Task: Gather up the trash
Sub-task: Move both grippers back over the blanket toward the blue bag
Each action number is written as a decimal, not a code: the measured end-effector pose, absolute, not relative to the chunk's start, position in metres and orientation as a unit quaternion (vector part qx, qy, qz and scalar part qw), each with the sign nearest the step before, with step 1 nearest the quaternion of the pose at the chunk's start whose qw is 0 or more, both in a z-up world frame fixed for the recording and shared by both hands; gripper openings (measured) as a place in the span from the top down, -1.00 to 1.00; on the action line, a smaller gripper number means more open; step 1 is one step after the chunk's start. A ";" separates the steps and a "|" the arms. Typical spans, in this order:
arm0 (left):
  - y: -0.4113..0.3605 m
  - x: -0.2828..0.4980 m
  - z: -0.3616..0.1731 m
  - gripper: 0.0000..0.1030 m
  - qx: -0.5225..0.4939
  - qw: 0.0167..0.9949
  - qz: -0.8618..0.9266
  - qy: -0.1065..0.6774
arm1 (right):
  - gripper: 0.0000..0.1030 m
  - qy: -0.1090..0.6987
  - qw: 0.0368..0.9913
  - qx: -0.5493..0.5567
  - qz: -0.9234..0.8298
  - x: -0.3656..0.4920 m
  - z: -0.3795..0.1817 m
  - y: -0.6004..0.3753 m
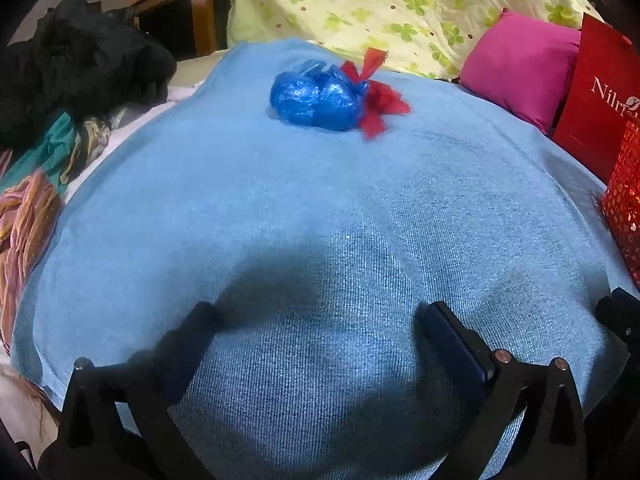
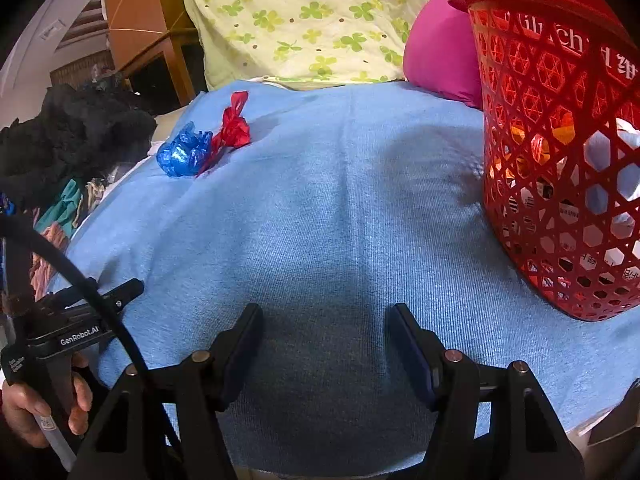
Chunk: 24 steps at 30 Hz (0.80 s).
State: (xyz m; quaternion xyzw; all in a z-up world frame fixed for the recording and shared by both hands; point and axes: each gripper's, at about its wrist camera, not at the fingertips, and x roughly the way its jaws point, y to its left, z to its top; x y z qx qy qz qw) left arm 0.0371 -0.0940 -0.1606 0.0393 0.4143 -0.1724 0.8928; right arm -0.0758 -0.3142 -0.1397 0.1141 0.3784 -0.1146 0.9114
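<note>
A crumpled blue plastic bag and a red plastic scrap lie touching each other on the light blue blanket, well ahead of my left gripper, which is open and empty. In the right wrist view the blue bag and red scrap lie far to the left. My right gripper is open and empty low over the blanket. The red mesh basket stands at the right and holds several pieces of trash. The left gripper shows at the left edge.
A floral pillow and a pink cushion lie behind the blanket. A red paper bag and the basket stand at the right. Dark and coloured clothes are piled at the left.
</note>
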 end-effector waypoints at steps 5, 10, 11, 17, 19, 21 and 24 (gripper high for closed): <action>-0.093 0.038 -0.161 -1.00 0.037 0.892 -0.176 0.415 | -0.36 0.378 0.911 0.119 -0.111 -0.076 -0.140 -0.315; -0.094 0.036 -0.161 -1.00 0.039 0.894 -0.175 0.410 | -0.40 0.380 0.911 0.113 -0.111 -0.076 -0.140 -0.314; -0.094 0.036 -0.161 -1.00 0.040 0.895 -0.174 0.409 | -0.40 0.380 0.911 0.111 -0.112 -0.076 -0.141 -0.313; -0.094 0.035 -0.160 -1.00 0.041 0.896 -0.173 0.406 | -0.42 0.382 0.911 0.105 -0.114 -0.073 -0.141 -0.311; -0.094 0.035 -0.160 -1.00 0.041 0.896 -0.173 0.406 | -0.42 0.382 0.911 0.104 -0.115 -0.073 -0.141 -0.311; -0.094 0.035 -0.160 -1.00 0.041 0.897 -0.173 0.405 | -0.42 0.382 0.911 0.105 -0.114 -0.073 -0.141 -0.311; -0.093 0.034 -0.160 -1.00 0.041 0.898 -0.172 0.404 | -0.42 0.382 0.911 0.105 -0.114 -0.073 -0.142 -0.310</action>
